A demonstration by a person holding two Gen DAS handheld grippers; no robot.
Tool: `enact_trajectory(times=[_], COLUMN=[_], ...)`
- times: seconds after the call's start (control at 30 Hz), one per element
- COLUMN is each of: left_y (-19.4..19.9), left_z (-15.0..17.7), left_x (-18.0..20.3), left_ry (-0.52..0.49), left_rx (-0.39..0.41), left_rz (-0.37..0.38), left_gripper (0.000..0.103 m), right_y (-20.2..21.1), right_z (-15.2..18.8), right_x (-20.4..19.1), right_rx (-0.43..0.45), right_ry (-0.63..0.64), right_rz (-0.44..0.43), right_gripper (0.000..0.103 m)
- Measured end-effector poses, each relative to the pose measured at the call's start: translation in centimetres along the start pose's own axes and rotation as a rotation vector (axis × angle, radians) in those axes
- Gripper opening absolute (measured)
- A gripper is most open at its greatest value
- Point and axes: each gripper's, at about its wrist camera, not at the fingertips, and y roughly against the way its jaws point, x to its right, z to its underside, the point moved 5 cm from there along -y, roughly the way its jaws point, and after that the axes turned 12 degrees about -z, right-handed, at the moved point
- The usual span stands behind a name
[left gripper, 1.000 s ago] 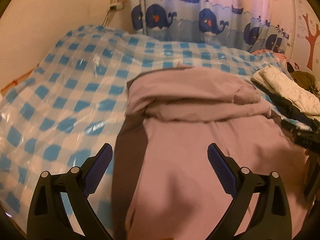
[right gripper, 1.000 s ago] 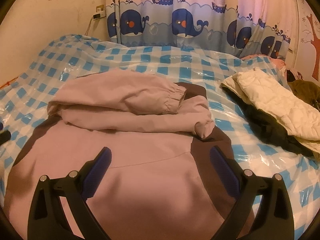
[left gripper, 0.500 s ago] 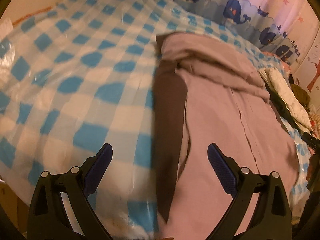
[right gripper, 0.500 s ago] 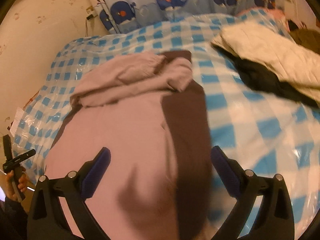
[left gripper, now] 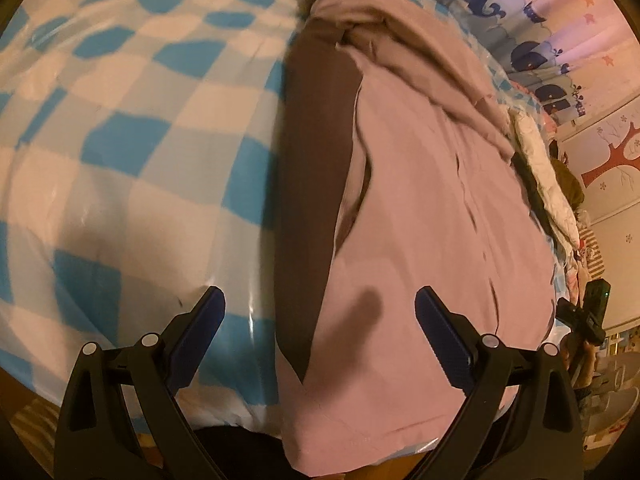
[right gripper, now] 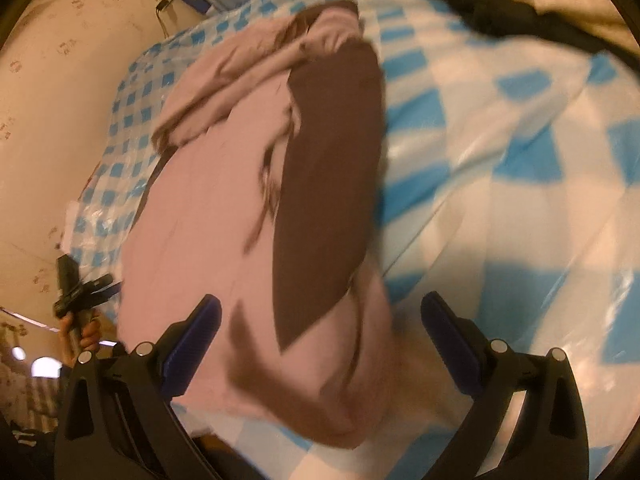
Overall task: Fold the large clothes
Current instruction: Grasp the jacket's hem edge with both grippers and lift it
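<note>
A large pink garment (left gripper: 420, 216) with dark brown side panels (left gripper: 312, 160) lies flat on the blue-and-white checked bed cover (left gripper: 120, 128), its sleeves folded across the far end. My left gripper (left gripper: 318, 314) hovers open over the garment's near left hem corner. The same garment (right gripper: 216, 184) with its brown right panel (right gripper: 328, 176) fills the right wrist view. My right gripper (right gripper: 320, 320) hangs open above the near right hem corner. Neither gripper holds cloth.
A cream quilted item on dark cloth (right gripper: 520, 4) lies to the right on the bed. Whale-print curtains (left gripper: 532, 52) hang behind. Each view shows the other gripper in a hand (right gripper: 80, 320) at the bed's near edge.
Both grippers have dropped and tilted down toward the garment's near hem, the left over the left corner and the right over the right corner. The garment has not moved.
</note>
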Motion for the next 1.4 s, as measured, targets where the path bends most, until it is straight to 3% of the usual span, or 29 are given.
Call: enact_trajectory(times=[0.1,0.2,0.3,0.6,0.67,0.7,0.73,0.77,0.8,0.83,0.9,1.03,1.17,1.4], left_y=[-0.6,-1.7,-2.7,-3.8,-3.9,-3.9,-3.8,-3.5,-3.3,-2.9,-1.8,0.1,2.8,7.8], left_z=[0.8,1.9,3.2,4.6,4.6,4.7,4.8,4.9,4.9,4.8,4.4,3.8,3.0,3.5], left_x=[0.5,1.5,3.0,4.3,4.6,5.0,5.1,5.2,5.1,4.7,4.3,5.2,5.6,5.8], left_ry=[-0.006,-0.005,-0.051,-0.064,-0.071,-0.080,-0.091,-0.098,-0.090,-0.081,-0.054,-0.051,-0.019,-0.039], left_rx=[-0.026,-0.101,-0.145,-0.172,-0.174,-0.173,-0.169,-0.161,-0.155,-0.147,-0.114,-0.059,-0.001,0.054], left_rz=[0.001,0.061,0.050,0.029,0.018,0.018,0.028,0.037,0.043,0.053,0.099,0.135,0.223,0.291], left_gripper=[0.092,0.092,0.092,0.092,0.092,0.092,0.088,0.079,0.059,0.035,0.017,0.012,0.011,0.010], right_y=[-1.1,-2.0,-2.2,-2.0,-2.4,-2.5,-2.7,-2.7,-2.8,-2.8,-2.7,-1.2,0.2,3.1], right_z=[1.0,1.4,1.5,1.8,1.8,1.8,1.9,1.8,1.8,1.9,1.9,1.4,1.1,2.9], right_x=[-0.3,-0.5,-0.8,0.2,0.1,-0.1,-0.2,-0.4,-0.7,-1.1,-1.8,-3.4,-4.7,-7.7], right_rx=[-0.038,-0.056,-0.061,-0.075,-0.093,-0.099,-0.106,-0.097,-0.085,-0.080,-0.054,0.035,0.095,0.126], right_ry=[0.008,0.024,0.030,0.031,0.046,0.058,0.077,0.083,0.082,0.093,0.098,0.079,0.071,0.096], right_rz=[-0.036,-0.036,-0.058,-0.104,-0.098,-0.096,-0.089,-0.090,-0.102,-0.106,-0.120,-0.218,-0.287,-0.390], right_gripper=[0.096,0.096,0.097,0.096,0.089,0.074,0.050,0.043,0.033,0.030,0.027,0.024,0.023,0.022])
